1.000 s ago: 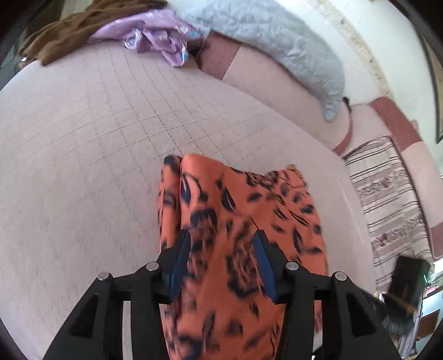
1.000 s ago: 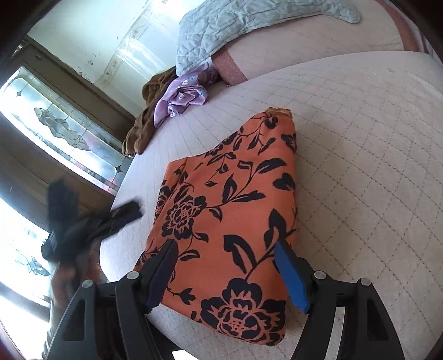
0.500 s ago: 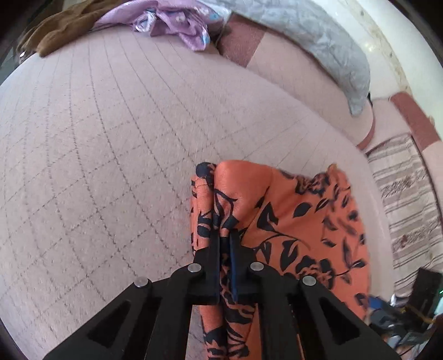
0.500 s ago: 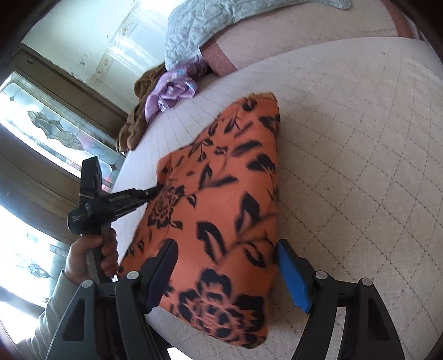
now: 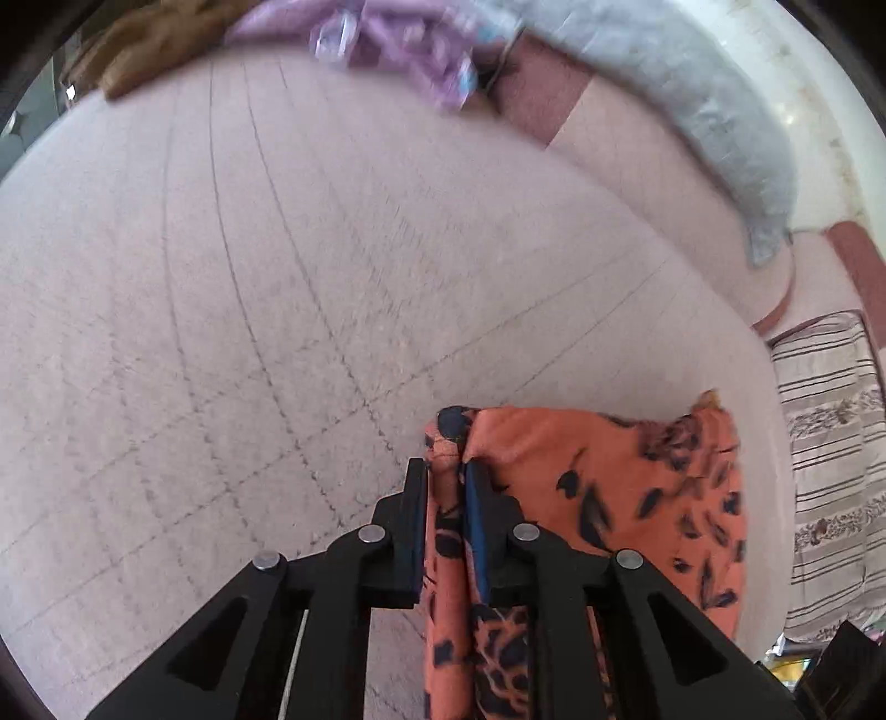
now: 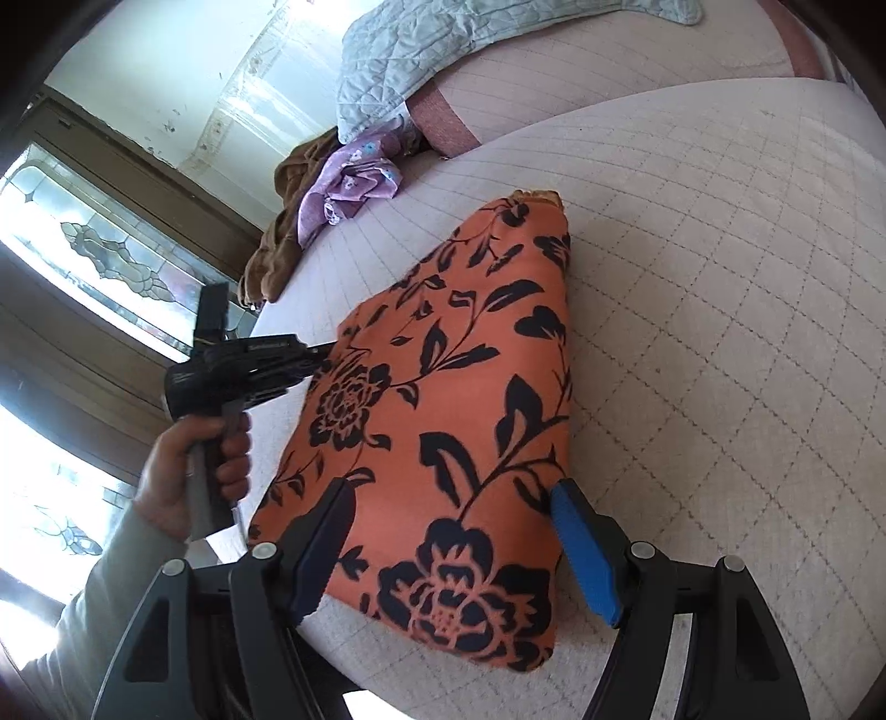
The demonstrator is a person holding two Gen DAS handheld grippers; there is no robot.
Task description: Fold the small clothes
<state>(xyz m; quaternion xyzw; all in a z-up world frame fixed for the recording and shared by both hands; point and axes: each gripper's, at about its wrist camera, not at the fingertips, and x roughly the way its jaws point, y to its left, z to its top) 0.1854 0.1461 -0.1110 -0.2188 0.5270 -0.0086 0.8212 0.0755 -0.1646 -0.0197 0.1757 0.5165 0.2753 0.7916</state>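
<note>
Nearest the right wrist camera: right gripper [image 6: 451, 545], jaws spread wide, nothing pinched.
Right fingers: blue pads straddle the near end of the cloth [image 6: 443, 432]; the left finger overlaps the cloth's near left edge, the right pad [image 6: 581, 554] sits just beside its right edge; contact cannot be told.
Cloth: orange with a black flower print, laid flat on the bed [image 6: 720, 332] near its edge, long axis running away from the camera.
Left gripper: seen from the right view as a black tool [image 6: 249, 365] held by a hand [image 6: 194, 471] in a grey sleeve [image 6: 111, 598], tips at the cloth's left edge.
Left view, near: left gripper [image 5: 446, 487] with a bunched fold of the cloth [image 5: 609, 487] between the pads; jaws narrow and easing apart, pads still pressed on the fold.
Left view, cloth: the rest is draped to the right of the fingers, resting on the bed [image 5: 277, 304].
Mid: quilted pale pink cover with a grid stitch, bare beyond the cloth.
Right of bed: striped fabric [image 5: 830, 443], detail blurred.
Far: purple garment [image 6: 354, 183] and brown garment [image 6: 282, 232] piled at the far edge, touching each other.
Farthest: pale blue quilt [image 6: 443, 50] lying over a pink pillow [image 6: 609, 72], wall behind.
Far left, right view: patterned glass window [image 6: 99, 260] in a dark frame.
</note>
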